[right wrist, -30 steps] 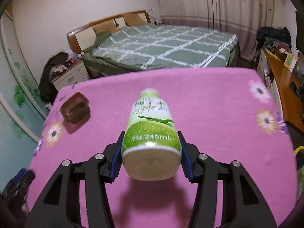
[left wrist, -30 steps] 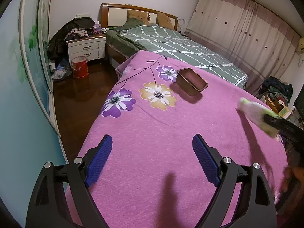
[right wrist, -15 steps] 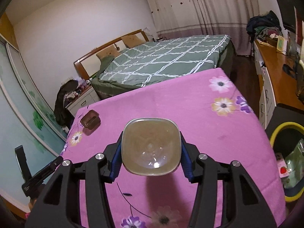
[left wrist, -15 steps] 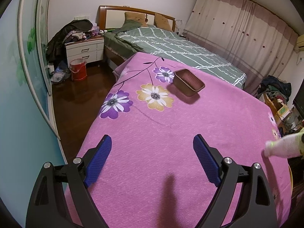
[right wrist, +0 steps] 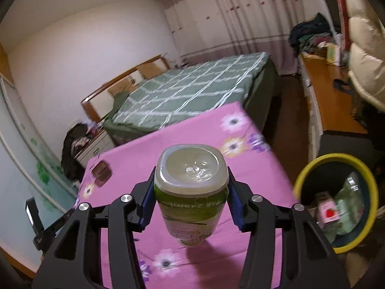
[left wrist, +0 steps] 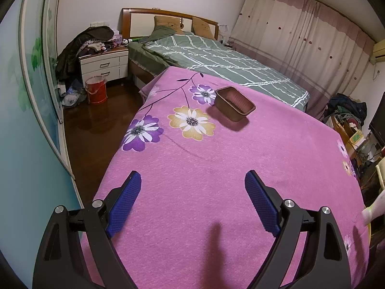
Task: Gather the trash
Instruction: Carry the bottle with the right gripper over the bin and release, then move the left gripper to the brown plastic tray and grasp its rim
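Note:
My right gripper [right wrist: 191, 192] is shut on a green-labelled plastic bottle [right wrist: 191, 200], held bottom up above the pink flowered table cover [right wrist: 192, 132]. A yellow-rimmed trash bin [right wrist: 336, 202] stands to the right of the table with wrappers and a small strawberry carton inside. The bottle's tip [left wrist: 375, 207] shows at the right edge of the left wrist view. My left gripper [left wrist: 192, 202] hangs open over the near end of the pink cover [left wrist: 240, 156], nothing between its blue pads. A brown plastic tray [left wrist: 234, 103] lies far ahead on the cover; it appears small at the left [right wrist: 102, 169] in the right wrist view.
A bed with a green checked quilt [left wrist: 216, 57] lies beyond the table. A nightstand [left wrist: 103, 65] piled with clothes and a red bucket [left wrist: 96, 89] stand at the left by a sliding door. A wooden desk [right wrist: 329, 91] and a padded cream sleeve [right wrist: 363, 48] are right.
The right gripper has swung right with the bottle, tipping it bottom up, and the yellow bin has come into its view. In the left view the bottle moved to the right edge.

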Tool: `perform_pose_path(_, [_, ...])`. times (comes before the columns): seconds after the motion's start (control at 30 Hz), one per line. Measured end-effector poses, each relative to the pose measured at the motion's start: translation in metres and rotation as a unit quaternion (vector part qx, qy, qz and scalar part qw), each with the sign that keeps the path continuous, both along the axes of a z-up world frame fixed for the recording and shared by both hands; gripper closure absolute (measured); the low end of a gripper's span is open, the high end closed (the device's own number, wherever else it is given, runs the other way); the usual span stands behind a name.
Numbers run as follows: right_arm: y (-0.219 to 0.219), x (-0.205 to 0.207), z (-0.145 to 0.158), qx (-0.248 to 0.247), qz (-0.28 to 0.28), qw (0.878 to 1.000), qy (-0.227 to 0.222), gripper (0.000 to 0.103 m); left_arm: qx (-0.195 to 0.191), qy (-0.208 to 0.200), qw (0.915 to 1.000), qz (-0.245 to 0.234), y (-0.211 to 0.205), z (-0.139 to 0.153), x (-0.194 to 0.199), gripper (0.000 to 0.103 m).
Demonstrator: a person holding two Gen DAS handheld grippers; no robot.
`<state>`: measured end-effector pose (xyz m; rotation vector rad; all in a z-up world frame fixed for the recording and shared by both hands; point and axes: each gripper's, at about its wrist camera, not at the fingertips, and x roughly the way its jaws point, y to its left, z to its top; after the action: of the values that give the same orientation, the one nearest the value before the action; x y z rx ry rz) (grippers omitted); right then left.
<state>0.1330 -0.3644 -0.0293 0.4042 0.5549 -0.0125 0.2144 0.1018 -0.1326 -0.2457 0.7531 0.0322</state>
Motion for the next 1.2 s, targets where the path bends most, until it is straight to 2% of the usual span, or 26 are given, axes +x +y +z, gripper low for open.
perform_pose_path(0.27, [-0.071,-0.028,0.014,-0.019,-0.114,0.993,-0.022,0.054,0.002,-0.002,1.0,-0.003,-0.002,0.0,-0.001,0.016])
perform_pose_path(0.4, [-0.111,-0.028,-0.003,-0.031,-0.176,0.984,0.007,0.053,0.003,-0.003,1.0,-0.005,-0.004,0.0,-0.001,0.016])
perform_pose_path(0.6, [-0.148,-0.014,-0.043,-0.035,-0.216,0.973,0.072,0.052,0.003,-0.003,1.0,-0.006,-0.004,0.0,-0.001,0.015])
perform_pose_path(0.63, [-0.153,-0.012,-0.046,-0.037,-0.223,0.971,0.078,0.051,0.003,-0.003,1.0,-0.006,-0.005,0.0,-0.001,0.015])
perform_pose_path(0.73, [-0.158,-0.009,-0.054,-0.062,-0.25,0.963,0.086,0.038,0.003,-0.003,1.0,-0.008,-0.006,-0.001,0.0,0.015])
perform_pose_path(0.83, [-0.155,-0.003,-0.057,-0.05,-0.243,0.965,0.08,0.038,0.003,-0.002,0.9999,-0.011,-0.007,-0.001,0.001,0.015])
perform_pose_path(0.97, [-0.14,0.019,-0.053,-0.045,-0.203,0.976,0.062,0.037,0.003,0.0,0.9998,-0.017,-0.009,-0.001,0.003,0.015])
perform_pose_path(1.07, [-0.101,0.059,-0.046,-0.037,-0.136,0.989,0.046,0.036,0.003,0.003,0.9998,-0.022,-0.01,-0.002,0.004,0.015])
perform_pose_path(1.2, [-0.055,0.103,-0.04,-0.037,-0.063,0.997,0.034,0.036,0.009,0.006,0.9996,-0.028,-0.015,0.0,0.006,0.015])
